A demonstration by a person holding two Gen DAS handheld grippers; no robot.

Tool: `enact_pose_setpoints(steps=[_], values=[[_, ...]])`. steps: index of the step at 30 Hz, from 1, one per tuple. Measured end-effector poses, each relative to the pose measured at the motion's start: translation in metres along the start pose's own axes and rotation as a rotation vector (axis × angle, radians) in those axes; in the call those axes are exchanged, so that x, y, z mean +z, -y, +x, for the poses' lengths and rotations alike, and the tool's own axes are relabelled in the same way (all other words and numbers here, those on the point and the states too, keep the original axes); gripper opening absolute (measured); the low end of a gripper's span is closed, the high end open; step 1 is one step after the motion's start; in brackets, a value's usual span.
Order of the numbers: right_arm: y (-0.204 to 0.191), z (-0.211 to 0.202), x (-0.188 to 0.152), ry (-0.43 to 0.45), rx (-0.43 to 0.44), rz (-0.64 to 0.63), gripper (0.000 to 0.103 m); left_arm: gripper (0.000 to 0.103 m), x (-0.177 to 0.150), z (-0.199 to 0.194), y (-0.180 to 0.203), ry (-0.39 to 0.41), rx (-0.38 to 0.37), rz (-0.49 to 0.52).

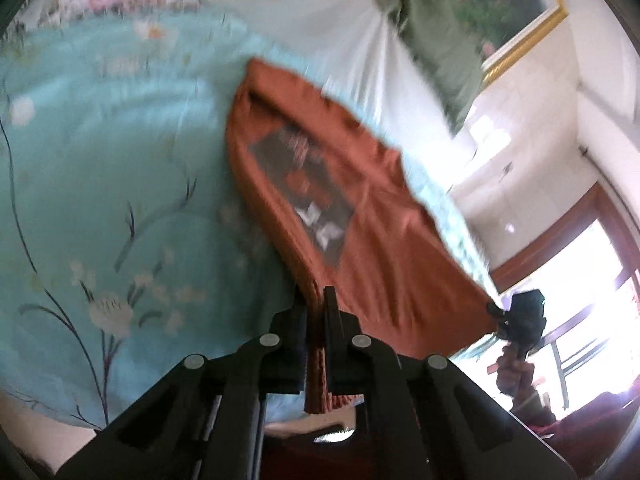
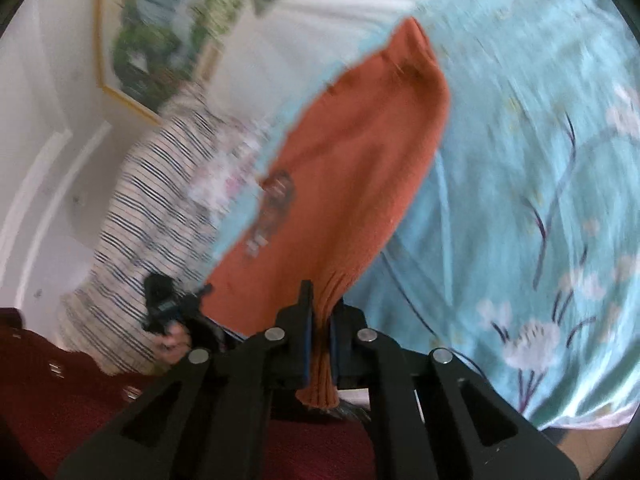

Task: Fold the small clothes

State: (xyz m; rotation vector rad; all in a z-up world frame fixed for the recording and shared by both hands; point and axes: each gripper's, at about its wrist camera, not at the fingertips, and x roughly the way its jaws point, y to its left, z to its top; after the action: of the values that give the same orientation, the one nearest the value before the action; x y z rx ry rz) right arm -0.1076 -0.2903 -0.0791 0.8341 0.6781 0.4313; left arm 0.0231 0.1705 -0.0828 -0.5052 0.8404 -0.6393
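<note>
Left hand-held gripper [image 1: 314, 300]: jaws together, clamped on the ribbed hem corner of the orange garment [image 1: 360, 216]; a short tail of rib hangs out behind the fingers. Right hand-held gripper [image 2: 320, 300]: likewise clamped on the other ribbed hem corner of the same garment, with a bunch of rib hanging below the pads. No earlier frame to compare.

Garment stretches away from both grips, hem end lifted off the bed, far end lying on or near the bedspread [image 1: 100, 160]; contact at the far end cannot be settled because of motion blur. A dark printed patch [image 1: 308, 184] sits on the side that the left wrist view shows.

In the left wrist view the other gripper appears at the garment's right hem corner, held by a hand [image 1: 514, 376]. In the right wrist view the opposite gripper is at lower left, also in a hand [image 2: 176, 340].

Edges and room: the garment's left edge in the left view borders open bedspread, nothing lying on it there. Near edge of the bed runs just below both grippers.

Surface: pale blue bedspread with branch and blossom print. A striped cloth [image 2: 144, 220] lies beyond the garment in the right view. White wall, gold-framed picture [image 1: 516, 12], wood-trimmed window [image 1: 580, 264], very bright.
</note>
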Motion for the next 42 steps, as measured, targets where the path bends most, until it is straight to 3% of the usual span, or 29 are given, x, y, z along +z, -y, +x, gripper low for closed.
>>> enact_pose_setpoints(steps=[7, 12, 20, 26, 31, 39, 42], values=[[-0.012, -0.006, 0.035, 0.114, 0.033, -0.002, 0.008, 0.004, 0.040, -0.006, 0.023, 0.085, 0.011, 0.048], [-0.021, -0.002, 0.082, 0.208, -0.005, -0.019, 0.008, 0.004, 0.096, 0.012, 0.035, 0.173, 0.034, 0.060], [-0.007, 0.037, 0.186, 0.280, -0.172, -0.011, 0.008, 0.004, 0.194, 0.066, 0.042, 0.270, 0.133, 0.060], [0.011, 0.082, 0.254, 0.275, -0.211, -0.006, 0.008, 0.004, 0.255, 0.122, 0.028, 0.251, 0.192, 0.050], [0.049, 0.117, 0.291, 0.232, -0.301, 0.030, 0.008, 0.004, 0.290, 0.177, 0.002, 0.198, 0.254, 0.025], [0.098, 0.177, 0.311, 0.089, -0.383, 0.080, 0.008, 0.005, 0.301, 0.257, -0.060, 0.074, 0.385, -0.048], [0.115, 0.185, 0.307, 0.043, -0.413, 0.137, 0.008, 0.009, 0.293, 0.260, -0.074, 0.054, 0.361, -0.102]])
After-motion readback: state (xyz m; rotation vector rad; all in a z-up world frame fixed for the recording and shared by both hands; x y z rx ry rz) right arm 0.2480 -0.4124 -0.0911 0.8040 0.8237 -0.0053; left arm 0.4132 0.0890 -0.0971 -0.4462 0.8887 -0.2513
